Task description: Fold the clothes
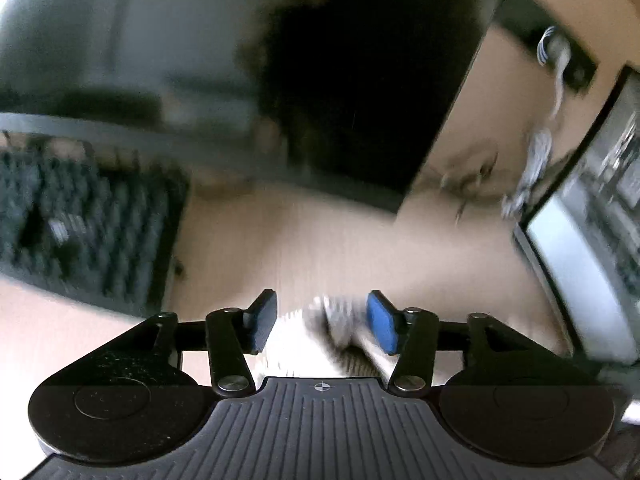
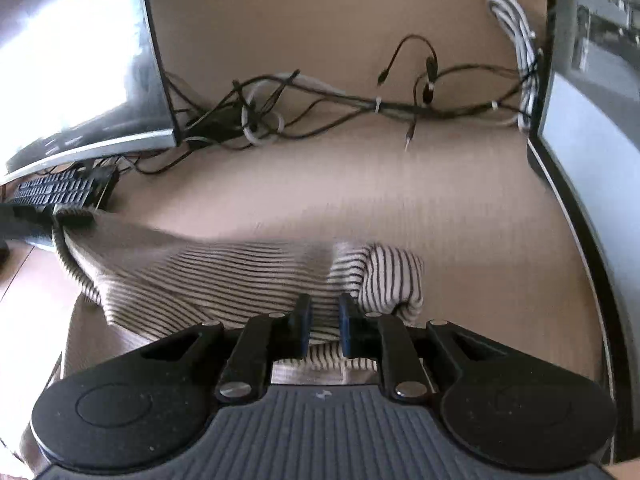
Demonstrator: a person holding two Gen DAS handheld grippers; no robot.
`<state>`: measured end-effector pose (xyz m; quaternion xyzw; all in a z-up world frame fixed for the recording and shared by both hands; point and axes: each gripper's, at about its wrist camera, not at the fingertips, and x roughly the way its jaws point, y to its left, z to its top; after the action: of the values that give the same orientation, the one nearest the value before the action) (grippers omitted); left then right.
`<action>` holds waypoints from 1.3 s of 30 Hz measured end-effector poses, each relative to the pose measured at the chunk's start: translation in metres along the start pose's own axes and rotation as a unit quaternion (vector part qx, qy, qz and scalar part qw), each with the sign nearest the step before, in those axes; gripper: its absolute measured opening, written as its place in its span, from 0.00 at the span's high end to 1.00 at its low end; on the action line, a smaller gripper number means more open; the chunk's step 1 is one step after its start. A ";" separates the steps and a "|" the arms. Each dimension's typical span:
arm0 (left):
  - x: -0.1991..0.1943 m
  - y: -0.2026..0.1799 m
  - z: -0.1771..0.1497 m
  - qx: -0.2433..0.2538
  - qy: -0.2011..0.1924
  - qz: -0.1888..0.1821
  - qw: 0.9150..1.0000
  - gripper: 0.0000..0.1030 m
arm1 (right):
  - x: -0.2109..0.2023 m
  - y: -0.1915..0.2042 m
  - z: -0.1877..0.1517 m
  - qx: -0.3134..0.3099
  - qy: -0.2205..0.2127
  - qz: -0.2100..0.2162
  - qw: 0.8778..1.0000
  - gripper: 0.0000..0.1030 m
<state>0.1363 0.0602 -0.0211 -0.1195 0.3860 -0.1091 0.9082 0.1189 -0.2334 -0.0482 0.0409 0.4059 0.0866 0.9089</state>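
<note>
Right hand-held gripper (image 2: 325, 326) has its blue pads nearly together, pinching a fold of the soft, ribbed white garment with thin dark stripes (image 2: 208, 276), which stretches from the pads to their left over the smooth beige desk (image 2: 460, 216). Left hand-held gripper (image 1: 321, 322) stands open, its pads well apart, blurred striped cloth between them. Only the right view shows clearly the tangled black and white cables (image 2: 320, 108) ahead.

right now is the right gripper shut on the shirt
Yes. The right gripper has its blue pads close together with the striped shirt pinched between them.
</note>
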 end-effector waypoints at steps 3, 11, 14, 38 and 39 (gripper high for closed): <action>0.007 -0.019 -0.001 0.035 0.012 -0.021 0.999 0.50 | 0.003 0.000 -0.005 0.010 -0.001 0.000 1.000 0.87; 0.043 -0.040 -0.014 0.075 0.076 -0.033 0.994 0.48 | 0.004 0.000 -0.008 0.007 -0.004 0.003 1.000 0.86; 0.051 -0.026 -0.017 0.053 0.086 -0.042 0.994 0.50 | 0.003 0.001 -0.012 0.009 -0.005 0.006 1.000 0.86; 0.026 -0.034 -0.007 0.096 0.050 -0.019 0.994 0.39 | 0.020 0.005 -0.002 -0.021 -0.016 0.005 1.000 0.86; 0.025 -0.032 -0.008 0.099 0.054 -0.012 0.994 0.39 | 0.021 0.005 -0.002 -0.021 -0.016 0.004 1.000 0.86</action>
<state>0.1439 0.0211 -0.0336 -0.0272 0.4203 -0.1643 0.8920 0.1305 -0.2246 -0.0636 0.0249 0.3893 0.0978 0.9156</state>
